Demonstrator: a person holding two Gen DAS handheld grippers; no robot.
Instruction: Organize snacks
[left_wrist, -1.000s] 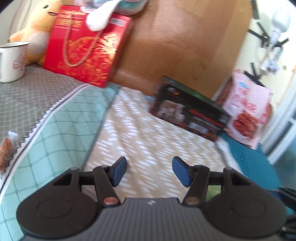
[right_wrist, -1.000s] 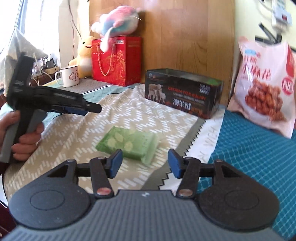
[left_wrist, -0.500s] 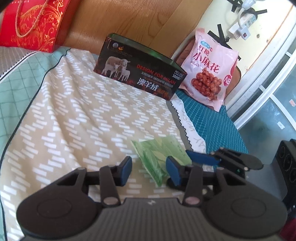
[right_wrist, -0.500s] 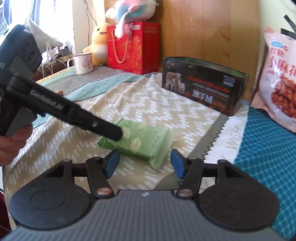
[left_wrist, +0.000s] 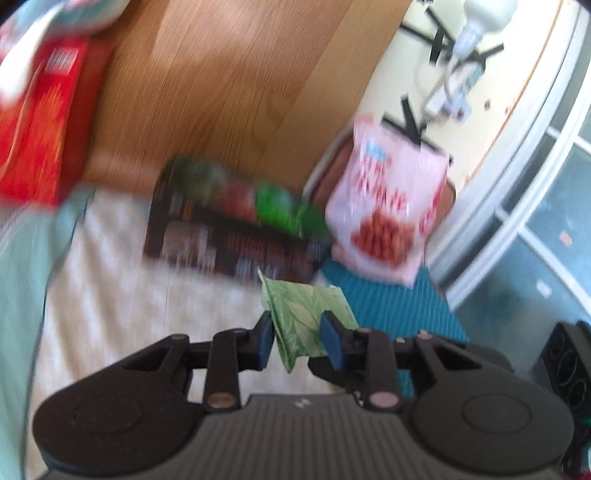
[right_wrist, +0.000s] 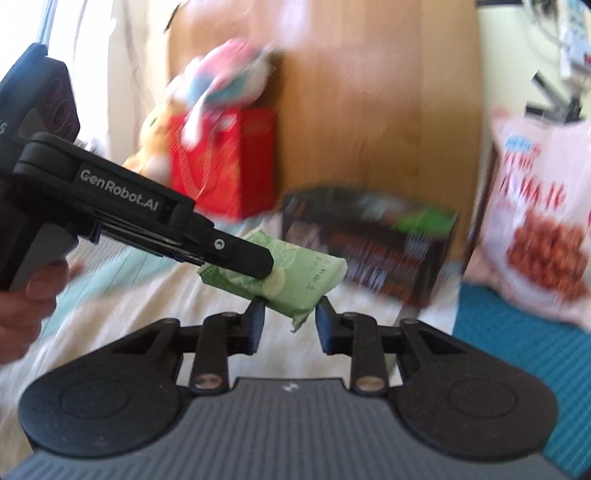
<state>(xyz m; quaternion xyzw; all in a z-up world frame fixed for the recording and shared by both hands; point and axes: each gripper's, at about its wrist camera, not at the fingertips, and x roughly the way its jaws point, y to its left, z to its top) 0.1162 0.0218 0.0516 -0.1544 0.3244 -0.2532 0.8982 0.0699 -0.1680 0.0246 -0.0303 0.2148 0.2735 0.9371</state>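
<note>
Since half a second ago the green snack packet (right_wrist: 295, 280) has come up off the patterned bedcover (right_wrist: 155, 306), and both views are now smeared with motion blur. Left to right in the right wrist view: a hand (right_wrist: 26, 306) grips the handle of the left gripper (right_wrist: 264, 267), which reaches in from the left with its jaws clamped on the packet's near-left end. Its jaws have just been closing, with the packet between them. In the left wrist view the left gripper (left_wrist: 301, 341) has both blue pads pressed on the packet (left_wrist: 303, 314), which stands up between them. The right gripper (right_wrist: 288, 319) sits just under the packet's lower corner; its jaws have just been closing too, packet tip between them, but I cannot tell if the pads touch it. Behind, blurred: a red gift bag (right_wrist: 225, 162) with soft toys on top, then a dark open box (right_wrist: 369, 243) on the cover past the packet, then a pink snack bag (right_wrist: 539, 218) leaning at far right above a teal cloth (right_wrist: 517, 332).
</note>
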